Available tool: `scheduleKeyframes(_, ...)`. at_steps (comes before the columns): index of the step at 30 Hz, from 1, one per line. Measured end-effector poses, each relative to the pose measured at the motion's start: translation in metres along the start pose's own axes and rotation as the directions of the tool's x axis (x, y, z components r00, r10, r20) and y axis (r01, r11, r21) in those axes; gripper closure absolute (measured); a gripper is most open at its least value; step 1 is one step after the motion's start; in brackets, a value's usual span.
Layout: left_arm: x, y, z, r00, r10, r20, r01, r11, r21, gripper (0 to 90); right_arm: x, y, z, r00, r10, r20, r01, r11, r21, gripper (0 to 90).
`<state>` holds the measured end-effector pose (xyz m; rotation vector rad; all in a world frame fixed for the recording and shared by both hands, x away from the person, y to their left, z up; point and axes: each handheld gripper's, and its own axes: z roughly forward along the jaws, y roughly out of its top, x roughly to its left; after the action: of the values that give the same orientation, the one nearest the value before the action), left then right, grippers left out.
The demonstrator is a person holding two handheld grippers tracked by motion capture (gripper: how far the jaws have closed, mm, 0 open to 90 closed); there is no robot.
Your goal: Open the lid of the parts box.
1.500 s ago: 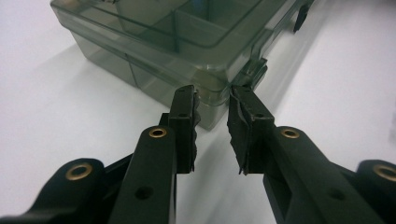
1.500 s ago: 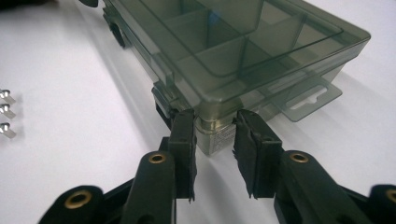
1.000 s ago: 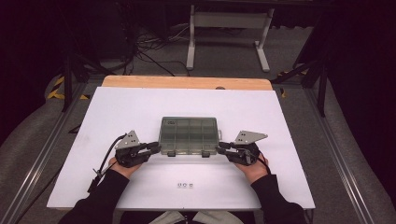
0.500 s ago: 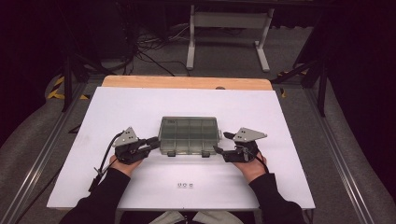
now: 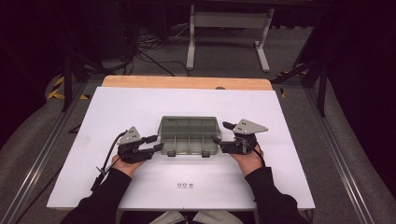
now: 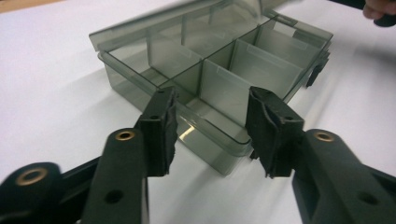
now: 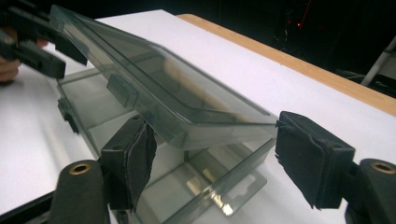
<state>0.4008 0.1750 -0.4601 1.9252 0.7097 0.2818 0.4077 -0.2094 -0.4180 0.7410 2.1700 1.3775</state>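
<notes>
Box (image 5: 189, 135) of smoky plastic lies mid-frame on the white surface (image 5: 116, 107), long axis left to right, between both hands. Left gripper (image 5: 156, 143) and right gripper (image 5: 219, 133) have just spread their fingers, nothing pinched; lid (image 7: 154, 88) stands half raised

Open board (image 5: 140, 107) around compartment box (image 5: 189, 135)

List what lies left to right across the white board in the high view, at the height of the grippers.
Left gripper, jaws open → clear compartment box → right gripper, jaws open. Both have just been opening, jaws beside the box's ends.
</notes>
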Motion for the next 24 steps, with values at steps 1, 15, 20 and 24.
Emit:
scheduleKeyframes(1, 0.000, 0.000, 0.001, 1.0000, -0.004, 0.003, 0.004, 1.0000, 0.002, 50.7, -0.001, 0.003, 0.001, 1.0000, -0.004, 0.001, 0.004, 1.000, -0.002, 29.8)
scheduleKeyframes(15, -0.001, 0.002, 0.002, 0.9986, 0.032, -0.042, -0.031, 0.9991, 0.029, 57.1, -0.009, 0.025, 0.011, 0.9981, -0.061, -0.006, 0.061, 0.998, -0.010, 48.8)
scheduleKeyframes(20, 0.001, 0.002, 0.002, 0.9992, 0.032, -0.026, -0.031, 0.9991, 0.030, 57.6, -0.014, 0.033, 0.010, 0.9980, -0.064, -0.002, 0.064, 0.998, -0.012, 50.9)
scheduleKeyframes(24, -0.001, 0.002, 0.003, 0.9978, 0.052, -0.041, -0.050, 0.9982, 0.032, 58.0, -0.020, 0.042, 0.012, 0.9979, -0.065, 0.004, 0.065, 0.998, -0.015, 53.8)
